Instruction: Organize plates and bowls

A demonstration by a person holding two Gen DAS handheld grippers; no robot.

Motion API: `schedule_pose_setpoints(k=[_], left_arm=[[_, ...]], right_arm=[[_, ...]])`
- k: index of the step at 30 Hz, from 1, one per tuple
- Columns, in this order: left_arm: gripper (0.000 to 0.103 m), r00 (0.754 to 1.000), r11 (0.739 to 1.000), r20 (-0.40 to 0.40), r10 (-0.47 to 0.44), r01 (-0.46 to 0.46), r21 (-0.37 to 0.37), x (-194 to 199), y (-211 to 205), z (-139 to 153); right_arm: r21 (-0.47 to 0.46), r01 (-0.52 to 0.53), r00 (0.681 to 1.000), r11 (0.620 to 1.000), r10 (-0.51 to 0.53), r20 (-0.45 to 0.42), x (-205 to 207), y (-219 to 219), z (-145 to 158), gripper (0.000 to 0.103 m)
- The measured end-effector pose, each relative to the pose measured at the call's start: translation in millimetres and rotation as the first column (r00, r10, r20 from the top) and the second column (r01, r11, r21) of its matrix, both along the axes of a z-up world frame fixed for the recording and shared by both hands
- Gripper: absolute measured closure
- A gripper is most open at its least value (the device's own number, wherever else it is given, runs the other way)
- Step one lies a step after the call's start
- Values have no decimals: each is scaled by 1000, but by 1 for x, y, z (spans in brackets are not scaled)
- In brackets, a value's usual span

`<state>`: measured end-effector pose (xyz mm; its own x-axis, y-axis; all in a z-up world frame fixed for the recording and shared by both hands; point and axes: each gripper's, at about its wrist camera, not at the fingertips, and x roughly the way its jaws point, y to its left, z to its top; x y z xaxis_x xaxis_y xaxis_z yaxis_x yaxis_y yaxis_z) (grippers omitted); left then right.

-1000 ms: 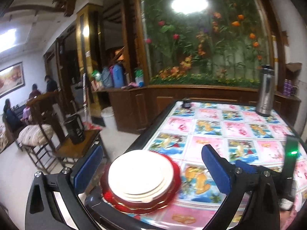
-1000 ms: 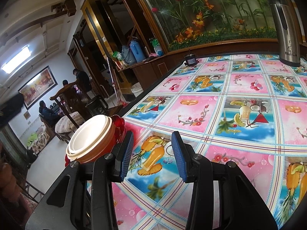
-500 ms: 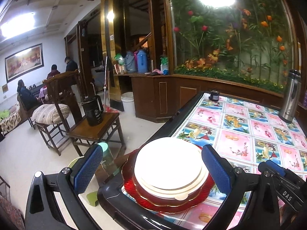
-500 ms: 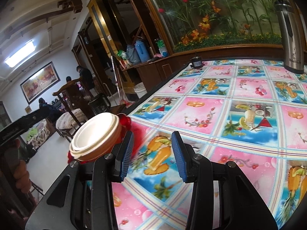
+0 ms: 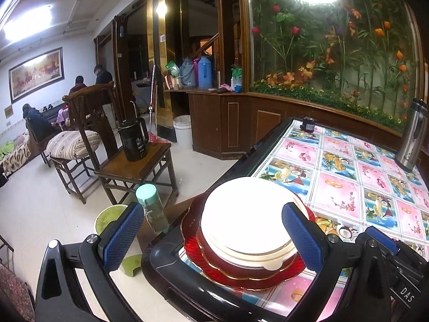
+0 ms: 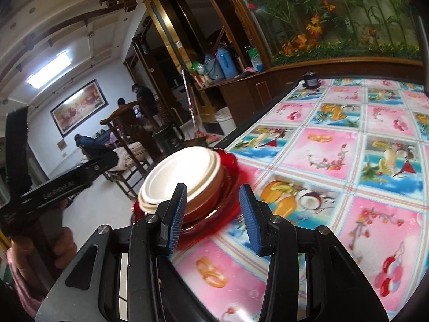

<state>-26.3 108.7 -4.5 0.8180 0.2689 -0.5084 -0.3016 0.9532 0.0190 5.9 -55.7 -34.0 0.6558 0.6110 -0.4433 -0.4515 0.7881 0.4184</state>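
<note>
A stack of white plates (image 5: 246,217) rests in a brown bowl (image 5: 241,263) on a scalloped red plate (image 5: 236,277) at the table's near left corner. My left gripper (image 5: 211,230) is open, its blue pads wide on either side of the stack, not touching it. My right gripper (image 6: 211,214) is open and empty, just behind the same stack (image 6: 182,177), which sits on the red plate (image 6: 228,166). The left gripper's body (image 6: 53,185) shows in the right wrist view, held by a hand.
The table has a fruit-print cloth (image 5: 348,177) and a black rim (image 5: 171,268). A steel thermos (image 5: 411,136) stands far right, a small dark jar (image 5: 307,124) at the far edge. A bottle (image 5: 152,209), a chair with a black kettle (image 5: 132,141) and a green bin stand left.
Both grippers have swung left toward the stack. The left gripper now frames it between its pads; the right gripper has closed in behind it. The stack has not moved.
</note>
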Motion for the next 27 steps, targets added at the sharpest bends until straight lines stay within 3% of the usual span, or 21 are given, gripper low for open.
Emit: schedule_pose_setpoints(k=[27], left_arm=[[0,999,999,-42,0,-2,-36,2,13,-10]], right_arm=[[-34,-79,997,996,79,4,-8,29,1,62]])
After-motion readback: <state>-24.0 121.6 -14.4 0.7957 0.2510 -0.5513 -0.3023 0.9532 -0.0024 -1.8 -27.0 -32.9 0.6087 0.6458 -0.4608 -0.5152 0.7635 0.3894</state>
